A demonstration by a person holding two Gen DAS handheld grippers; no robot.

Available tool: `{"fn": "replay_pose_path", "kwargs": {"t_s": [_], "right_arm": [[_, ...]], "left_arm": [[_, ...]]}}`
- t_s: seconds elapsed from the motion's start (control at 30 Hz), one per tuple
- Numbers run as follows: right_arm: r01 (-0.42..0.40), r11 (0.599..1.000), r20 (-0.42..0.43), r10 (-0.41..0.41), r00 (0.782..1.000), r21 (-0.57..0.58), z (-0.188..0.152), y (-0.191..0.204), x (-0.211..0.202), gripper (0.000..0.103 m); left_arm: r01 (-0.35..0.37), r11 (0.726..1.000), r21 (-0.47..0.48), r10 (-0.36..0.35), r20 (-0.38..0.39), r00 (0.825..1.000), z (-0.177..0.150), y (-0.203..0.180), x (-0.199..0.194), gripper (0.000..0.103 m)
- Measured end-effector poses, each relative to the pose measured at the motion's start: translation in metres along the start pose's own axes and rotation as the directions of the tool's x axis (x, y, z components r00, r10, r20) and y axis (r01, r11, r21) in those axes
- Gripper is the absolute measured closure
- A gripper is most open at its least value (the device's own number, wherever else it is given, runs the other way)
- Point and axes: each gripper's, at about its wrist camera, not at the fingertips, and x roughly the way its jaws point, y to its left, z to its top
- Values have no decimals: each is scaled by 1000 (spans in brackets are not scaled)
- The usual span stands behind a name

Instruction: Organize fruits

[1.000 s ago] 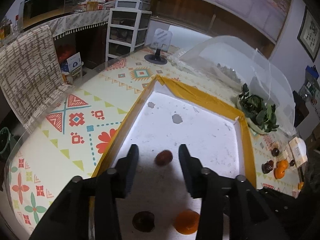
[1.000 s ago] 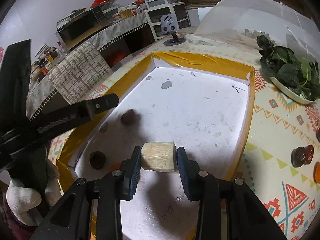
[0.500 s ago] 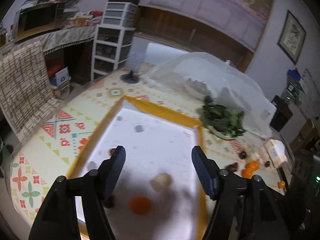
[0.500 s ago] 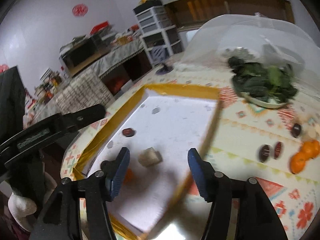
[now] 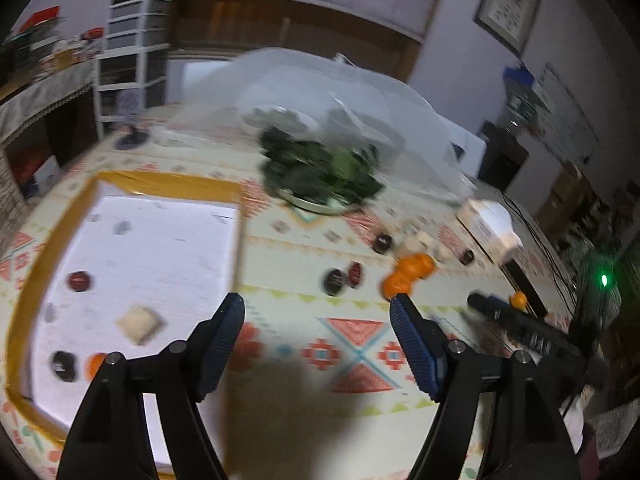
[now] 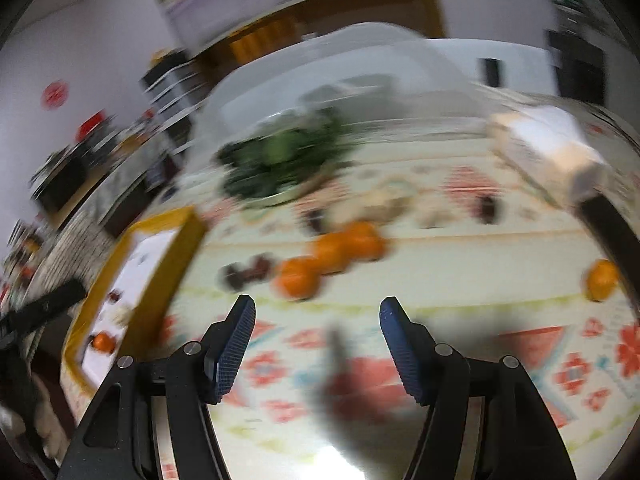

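Observation:
My left gripper (image 5: 317, 302) hangs over the patterned tablecloth, its jaws opening with nothing between them. To its left lies the white tray (image 5: 60, 224) with a yellow taped rim. The tray holds a dark red fruit (image 5: 80, 281), a pale block (image 5: 140, 322), a dark fruit (image 5: 64, 364) and an orange (image 5: 96, 364). My right gripper (image 6: 318, 303) is open and empty, just short of a cluster of oranges (image 6: 332, 256) and dark fruits (image 6: 246, 272). One orange (image 6: 602, 280) lies apart at the right. The view is blurred.
A plate of leafy greens (image 5: 320, 172) stands behind the loose fruit, under a clear mesh dome (image 5: 360, 92). A white carton (image 5: 490, 226) lies at the table's right edge. Drawers and shelves stand beyond the table at the left.
The right gripper let go of the pale block, which now lies in the tray. Both grippers opened wide and swung right from the tray to the loose fruit on the tablecloth.

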Motion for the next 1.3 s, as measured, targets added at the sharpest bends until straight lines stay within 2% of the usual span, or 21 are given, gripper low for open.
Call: {"fn": "replay_pose_path", "kwargs": {"t_s": [0.1,0.23,0.37,0.47,0.73,0.77,0.87,0.9,1.03,1.1,1.13,1.3], "right_arm": [[22,999,9,-23,1000,47,11,-30,-1,34],[-5,995,7,4,1000,104,25,-54,8,34],[-28,987,23,25,999,159,32,-72,16,34],[-49,982,27,44,999,182,32,-80,20,34],[-75,972,10,75,997,223,27,-97,34,34],[-82,970,7,83,997,230,26,-99,35,34],[-88,968,4,89,996,236,25,-101,37,34],[-86,968,3,88,996,234,25,-100,37,34],[-81,973,-8,84,996,217,25,-95,39,34],[-84,975,-16,89,996,205,25,-90,39,34],[-83,977,-21,89,996,198,25,-87,40,34],[-89,988,-40,95,995,130,32,-59,42,34]], "left_arm": [[36,998,49,-35,-19,999,-4,-26,17,28],[74,988,133,-70,-41,997,-5,-58,43,28],[126,961,244,-116,-54,992,-4,-86,72,30],[128,952,278,-108,-86,990,-1,-95,103,39],[113,930,349,-63,-151,987,1,-108,155,47],[100,928,359,-50,-147,988,1,-109,157,50],[94,931,352,-42,-153,987,3,-105,163,75],[95,935,342,-46,-150,988,4,-103,162,80],[90,942,323,-48,-135,990,5,-102,157,87],[93,945,313,-56,-125,991,5,-101,147,99],[94,946,311,-58,-124,991,5,-101,144,102],[111,947,300,-80,-116,990,-1,-96,117,102]]}}
